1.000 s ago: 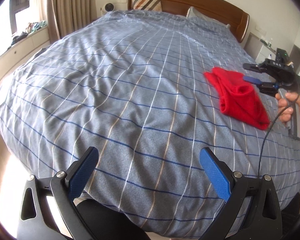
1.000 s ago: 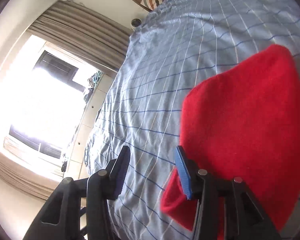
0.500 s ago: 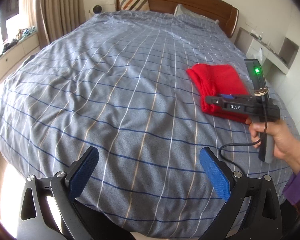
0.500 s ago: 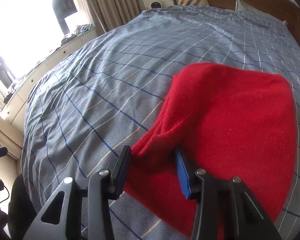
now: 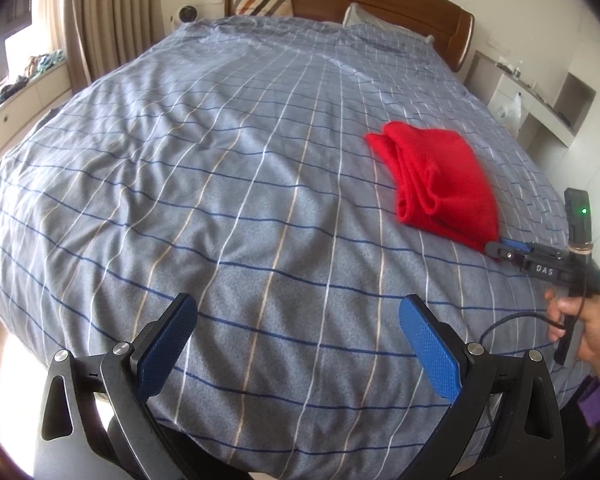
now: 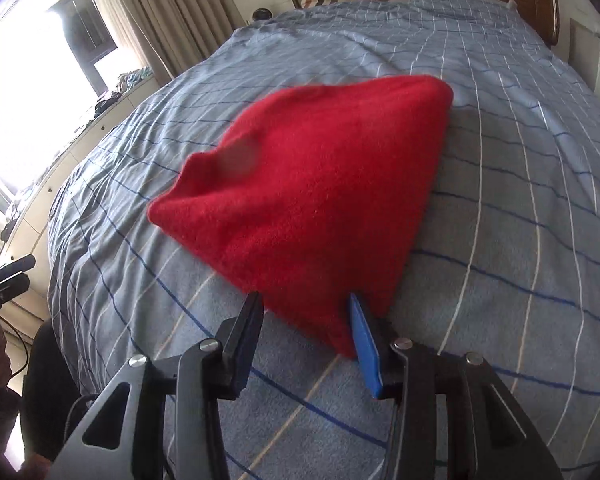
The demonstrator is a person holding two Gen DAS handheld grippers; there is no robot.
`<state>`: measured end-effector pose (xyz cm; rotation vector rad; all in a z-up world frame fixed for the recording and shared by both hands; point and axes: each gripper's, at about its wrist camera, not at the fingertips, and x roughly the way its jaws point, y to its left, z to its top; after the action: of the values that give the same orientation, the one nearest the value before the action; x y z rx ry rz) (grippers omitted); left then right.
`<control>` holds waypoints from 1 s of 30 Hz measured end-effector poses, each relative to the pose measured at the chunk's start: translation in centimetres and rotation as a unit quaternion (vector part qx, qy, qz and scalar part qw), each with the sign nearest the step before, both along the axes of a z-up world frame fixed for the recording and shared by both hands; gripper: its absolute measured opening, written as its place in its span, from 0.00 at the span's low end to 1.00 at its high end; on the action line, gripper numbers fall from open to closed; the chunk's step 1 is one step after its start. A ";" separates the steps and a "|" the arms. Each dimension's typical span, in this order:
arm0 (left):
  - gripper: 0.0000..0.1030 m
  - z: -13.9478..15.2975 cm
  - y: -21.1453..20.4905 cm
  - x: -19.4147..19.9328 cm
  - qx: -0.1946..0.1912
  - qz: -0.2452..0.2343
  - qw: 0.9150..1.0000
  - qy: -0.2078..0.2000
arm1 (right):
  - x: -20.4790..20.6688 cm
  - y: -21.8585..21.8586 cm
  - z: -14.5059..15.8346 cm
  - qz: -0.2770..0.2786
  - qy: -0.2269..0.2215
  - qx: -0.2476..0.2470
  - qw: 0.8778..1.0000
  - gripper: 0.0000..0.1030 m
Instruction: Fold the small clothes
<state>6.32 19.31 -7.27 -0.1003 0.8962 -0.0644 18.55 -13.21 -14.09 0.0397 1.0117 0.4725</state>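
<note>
Lying folded on bedspread [image 5: 220, 200]: one red garment [image 6: 320, 200]; two grippers, right gripper [image 6: 306, 320] at its corner.

Right gripper [image 6: 306, 322], turned sideways 1 s ago, now sits level at the near corner of the red cloth [image 6: 320, 196], jaws parted around its tip. Left gripper's [image 5: 298, 350] view shifts slightly.

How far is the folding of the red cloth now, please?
Done: the red garment lies on the bed already doubled, layered folds at its left edge. In hand: the right tongs are open around its near corner, not pinching. The left tongs are open over bare cover. Left: any further fold; no other clothes show on the bed.
</note>
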 end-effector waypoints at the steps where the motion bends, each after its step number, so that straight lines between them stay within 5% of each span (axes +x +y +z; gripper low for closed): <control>1: 0.98 0.3 -0.4 0.0 0.009 -0.005 1.000 -0.002 | -0.4 -0.1 -0.2 -0.007 -0.008 0.004 1.000 0.43; 4: 0.98 1.1 -1.3 0.0 0.032 -0.010 0.999 -0.011 | -1.9 -1.3 0.9 -0.033 -0.015 0.022 0.999 0.43; 10: 0.98 1.2 -3.2 1.2 0.060 -0.012 0.998 -0.009 | -7.0 -4.1 2.4 -0.063 -0.047 0.021 0.997 0.72; 22: 0.98 1.8 -7.0 3.0 0.115 -0.043 0.992 -0.026 | -10.3 -7.3 0.6 -0.102 -0.029 0.022 0.994 0.72; 26: 0.98 2.0 -8.5 5.5 0.094 -0.055 0.994 -0.018 | -9.4 -7.1 0.6 -0.102 -0.031 0.023 0.994 0.72; 30: 0.99 2.0 -10.0 11.4 -0.002 -0.082 0.997 -0.004 | -6.1 -8.1 1.4 -0.129 -0.028 0.052 0.990 0.72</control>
<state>17.72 9.35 -5.24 -0.0299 0.8943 -0.2204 12.42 -21.27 -12.69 0.2469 0.9109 0.2877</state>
